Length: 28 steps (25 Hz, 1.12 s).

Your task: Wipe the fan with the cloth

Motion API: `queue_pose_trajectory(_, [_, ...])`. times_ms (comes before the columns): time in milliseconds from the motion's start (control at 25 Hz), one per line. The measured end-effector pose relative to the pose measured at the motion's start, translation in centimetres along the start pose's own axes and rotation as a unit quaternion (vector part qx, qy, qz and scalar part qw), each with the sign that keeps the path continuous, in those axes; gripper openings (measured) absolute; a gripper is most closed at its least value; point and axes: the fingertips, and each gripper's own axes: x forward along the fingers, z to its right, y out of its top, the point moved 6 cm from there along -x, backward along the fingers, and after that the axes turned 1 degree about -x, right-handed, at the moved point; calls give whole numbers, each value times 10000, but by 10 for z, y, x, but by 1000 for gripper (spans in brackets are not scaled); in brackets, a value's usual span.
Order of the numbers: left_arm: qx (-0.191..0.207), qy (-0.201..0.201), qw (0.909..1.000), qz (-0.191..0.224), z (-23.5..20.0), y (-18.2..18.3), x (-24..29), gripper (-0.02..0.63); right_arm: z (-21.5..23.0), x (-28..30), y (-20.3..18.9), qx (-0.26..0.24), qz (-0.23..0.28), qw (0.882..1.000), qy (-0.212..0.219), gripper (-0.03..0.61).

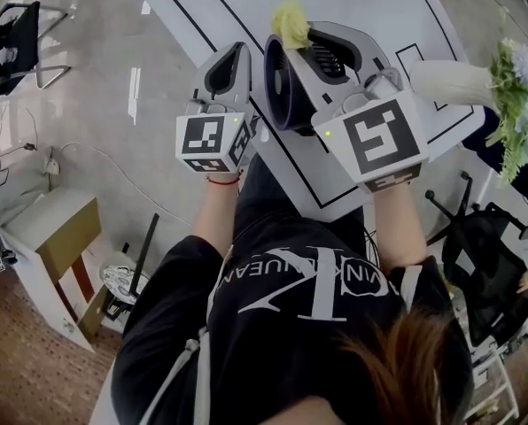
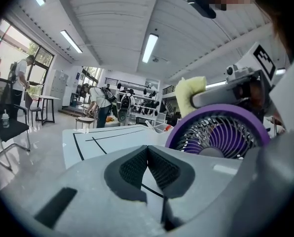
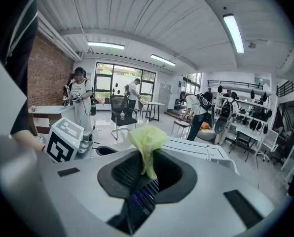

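Observation:
A small purple fan (image 1: 284, 82) stands near the front edge of the white table (image 1: 202, 7), between my two grippers. My left gripper (image 1: 237, 51) is beside it on the left, shut, with nothing between its pads. The left gripper view shows the fan's round grille (image 2: 218, 132) close on the right, and the left gripper (image 2: 147, 148) shut on nothing. My right gripper (image 1: 295, 41) reaches over the fan's top, shut on a yellow-green cloth (image 1: 291, 23). In the right gripper view the cloth (image 3: 148, 141) sticks up out of the right gripper (image 3: 148, 158), with purple grille ribs (image 3: 142, 199) just below.
A white vase (image 1: 454, 82) with a bunch of flowers (image 1: 516, 82) lies on the table's right side. Black lines mark the tabletop. Black chairs (image 1: 490, 255) stand at the right, a wooden side table (image 1: 65, 233) at the left. Several people stand in the room behind.

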Motion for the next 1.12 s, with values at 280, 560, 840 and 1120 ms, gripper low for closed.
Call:
queue_pose_trajectory(280, [45,-140,9999,-10,3,-1,-4,11,-11,-13,0,-54,96,9998,-192,64])
queue_pose_trajectory(560, [166,-14,9998,133,16,1,-19,11,-25,-37,-7,-321,168,9991,-200,64])
queue_pose_trajectory(840, [294,121,9994,121,34,1,-46,11,-47,-63,-17,-762,199,9964,-324,64])
queue_pose_trajectory(1120, [297,252,9992,102,48,-8,-73,9,-70,-79,-29,-972,314,9940,-398,64])
